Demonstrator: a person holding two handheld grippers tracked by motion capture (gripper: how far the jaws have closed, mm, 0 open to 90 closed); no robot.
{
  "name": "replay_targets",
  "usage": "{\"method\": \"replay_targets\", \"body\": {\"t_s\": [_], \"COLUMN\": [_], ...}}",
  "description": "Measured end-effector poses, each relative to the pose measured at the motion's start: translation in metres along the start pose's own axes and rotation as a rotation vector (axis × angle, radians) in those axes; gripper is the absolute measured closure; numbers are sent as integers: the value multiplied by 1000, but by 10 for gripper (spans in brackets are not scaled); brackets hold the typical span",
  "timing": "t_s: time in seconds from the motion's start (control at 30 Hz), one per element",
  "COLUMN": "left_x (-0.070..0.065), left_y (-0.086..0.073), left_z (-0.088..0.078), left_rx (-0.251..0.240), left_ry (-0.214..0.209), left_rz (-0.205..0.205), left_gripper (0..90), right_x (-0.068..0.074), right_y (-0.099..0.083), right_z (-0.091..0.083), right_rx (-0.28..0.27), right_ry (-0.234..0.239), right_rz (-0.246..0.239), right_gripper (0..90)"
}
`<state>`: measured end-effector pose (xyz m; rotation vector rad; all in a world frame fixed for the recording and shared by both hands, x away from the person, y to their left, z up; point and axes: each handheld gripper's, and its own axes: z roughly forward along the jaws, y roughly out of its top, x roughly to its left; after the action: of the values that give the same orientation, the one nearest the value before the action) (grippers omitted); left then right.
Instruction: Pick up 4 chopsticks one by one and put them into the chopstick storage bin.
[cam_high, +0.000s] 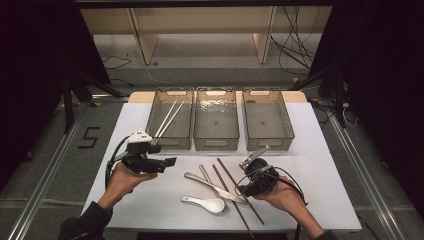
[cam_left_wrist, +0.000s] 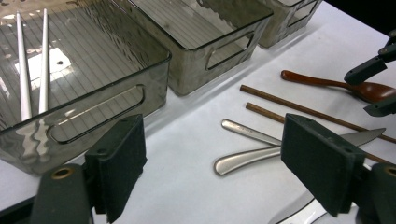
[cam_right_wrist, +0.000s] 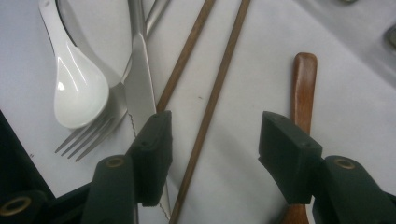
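— Tongs: left gripper agape and empty near the left bin; right gripper parted, astride one brown chopstick, not pinching.

— Bins?

— Two white chopsticks in the left; middle bin bare. Free table toward the near edge.

Black grippers, brass rivets, dark sleeves
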<state>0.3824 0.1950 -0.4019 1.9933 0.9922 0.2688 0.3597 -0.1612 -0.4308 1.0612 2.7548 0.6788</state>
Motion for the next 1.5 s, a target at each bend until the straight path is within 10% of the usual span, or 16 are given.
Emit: {"method": "replay_targets", "body": {"t_s": [1.5], "left_x": [-22], "left_y": [-17], "left_z": [-11], "left_rx": [-27], "left_ry": [7], "left_rz": [101], "left_gripper": [185], "right_x": [2], "right_y": [11], "right_z": [33], "right_rx": [271], "right_ry": [-10], "right_rz": [-56], "right_gripper": [770]}}
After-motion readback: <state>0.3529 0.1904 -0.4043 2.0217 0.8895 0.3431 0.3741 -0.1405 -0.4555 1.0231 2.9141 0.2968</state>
